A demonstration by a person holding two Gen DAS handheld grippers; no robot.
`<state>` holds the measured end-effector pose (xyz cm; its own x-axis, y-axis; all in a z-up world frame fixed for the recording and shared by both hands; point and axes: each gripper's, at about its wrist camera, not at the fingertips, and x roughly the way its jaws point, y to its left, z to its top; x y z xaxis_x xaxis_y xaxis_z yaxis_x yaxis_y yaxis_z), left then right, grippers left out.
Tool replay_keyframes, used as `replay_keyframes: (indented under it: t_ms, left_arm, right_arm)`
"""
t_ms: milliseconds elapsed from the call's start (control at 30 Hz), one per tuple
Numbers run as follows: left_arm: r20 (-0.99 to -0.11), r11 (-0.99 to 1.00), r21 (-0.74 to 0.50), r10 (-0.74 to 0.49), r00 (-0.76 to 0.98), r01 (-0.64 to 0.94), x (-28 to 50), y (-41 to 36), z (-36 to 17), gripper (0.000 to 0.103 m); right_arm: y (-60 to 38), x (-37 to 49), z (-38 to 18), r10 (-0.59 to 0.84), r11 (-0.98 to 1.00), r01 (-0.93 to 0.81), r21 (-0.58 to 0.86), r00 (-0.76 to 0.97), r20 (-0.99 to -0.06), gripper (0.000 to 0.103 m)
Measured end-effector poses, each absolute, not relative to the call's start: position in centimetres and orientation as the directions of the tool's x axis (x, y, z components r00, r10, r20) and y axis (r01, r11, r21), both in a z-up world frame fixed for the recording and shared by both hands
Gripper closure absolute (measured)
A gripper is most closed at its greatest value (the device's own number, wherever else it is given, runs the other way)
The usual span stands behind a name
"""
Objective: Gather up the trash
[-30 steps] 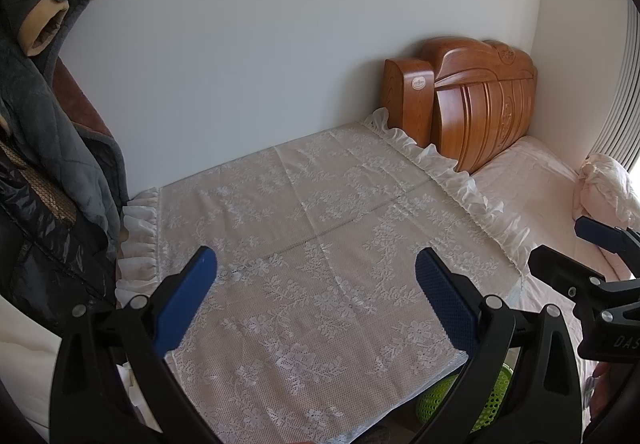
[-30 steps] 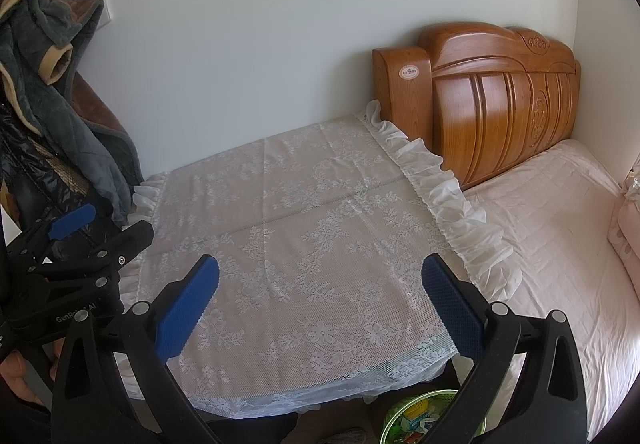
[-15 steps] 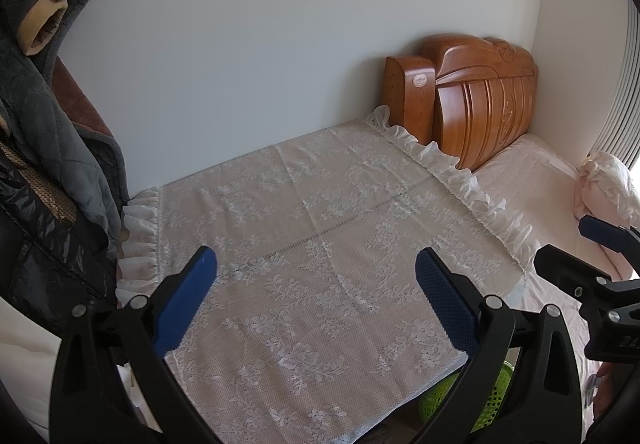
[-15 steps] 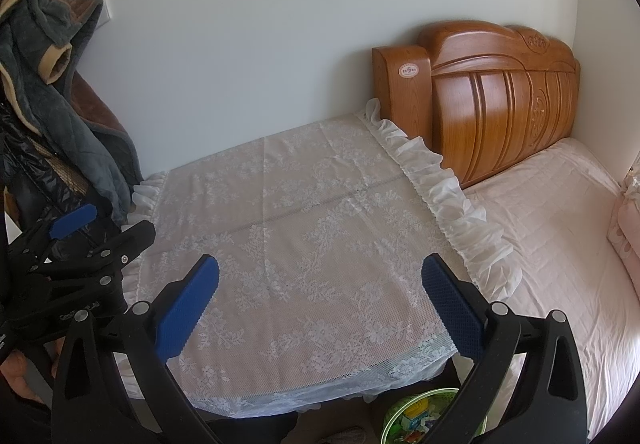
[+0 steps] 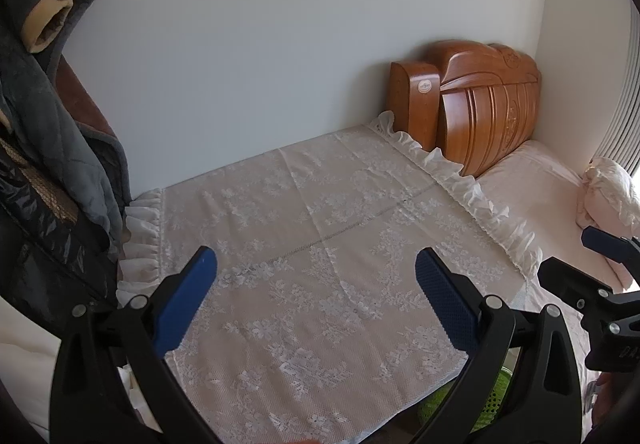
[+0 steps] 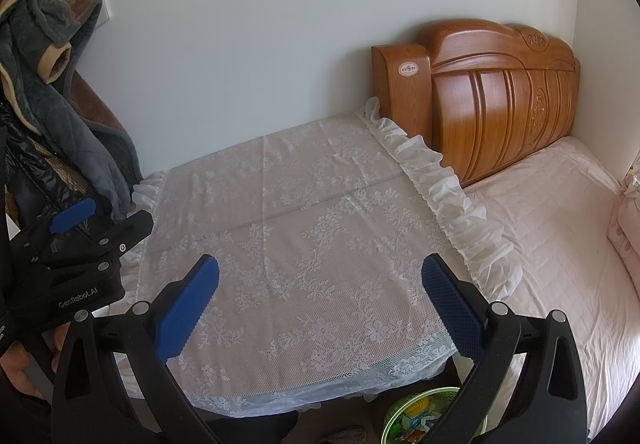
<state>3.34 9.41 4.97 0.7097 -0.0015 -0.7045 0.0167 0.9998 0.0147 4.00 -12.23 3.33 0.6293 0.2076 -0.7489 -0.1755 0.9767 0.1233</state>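
Observation:
A green mesh waste basket [image 6: 404,418] holding colourful scraps stands on the floor below the front edge of a table covered with a white lace cloth [image 6: 300,244]; it also shows in the left wrist view [image 5: 488,400], mostly hidden. My left gripper [image 5: 316,284] is open and empty above the cloth's front part. My right gripper [image 6: 320,292] is open and empty over the cloth's front edge. No loose trash shows on the cloth.
A bed with a pink sheet [image 6: 560,244] and a carved wooden headboard [image 6: 492,92] adjoins the table on the right. Dark coats [image 5: 44,148] hang at the left. A pillow [image 5: 612,192] lies at the far right. A pale wall is behind.
Both views have shifted only slightly; the right gripper has dropped a little in the left wrist view. Both grippers stay open and empty.

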Motion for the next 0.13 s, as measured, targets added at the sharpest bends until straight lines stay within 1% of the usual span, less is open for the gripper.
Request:
replay_keyframes:
  t_ms: [133]
  left_arm:
    - [-0.711, 1.0, 0.005, -0.001, 0.703, 0.007, 3.38, 9.54, 4.85, 0.008]
  right_arm:
    - [-12.23, 4.02, 3.34, 0.207, 0.977, -0.175, 0.123, 0.63, -0.749, 0.002]
